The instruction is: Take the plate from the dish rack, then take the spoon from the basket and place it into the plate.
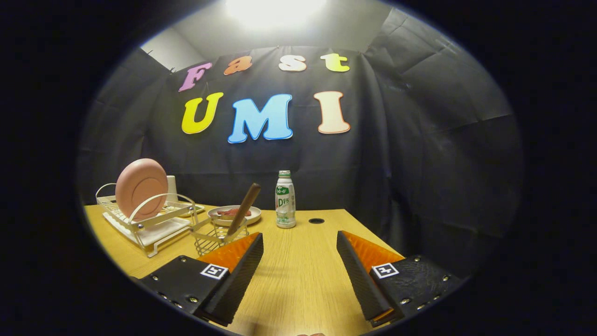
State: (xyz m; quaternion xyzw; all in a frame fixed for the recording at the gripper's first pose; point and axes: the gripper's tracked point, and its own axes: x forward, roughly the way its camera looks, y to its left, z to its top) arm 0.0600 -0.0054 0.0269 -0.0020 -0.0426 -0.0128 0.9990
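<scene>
Plate (141, 188) on edge in the dish rack (148, 223), at the left of the frame and well beyond my left finger: that is the bearing my first move depends on. I hold the gripper (300, 242) low over the wooden table (298, 275), its fingers spread wide with nothing between them but bare tabletop. The pink plate stands nearly upright in the white wire rack, its face turned toward me and slightly to the right, so I judge the rim is the part to reach for, coming in from the right. Just ahead of the left finger sits the wire basket (218, 234), and from it the spoon (244, 203) leans up and to the right, dark handle uppermost (the bowl end is down in the mesh, too small to make out). Behind the basket lies a second small dish (234, 214) holding something reddish. A drink bottle (285, 199) stands upright at centre, well apart from the rack.
</scene>
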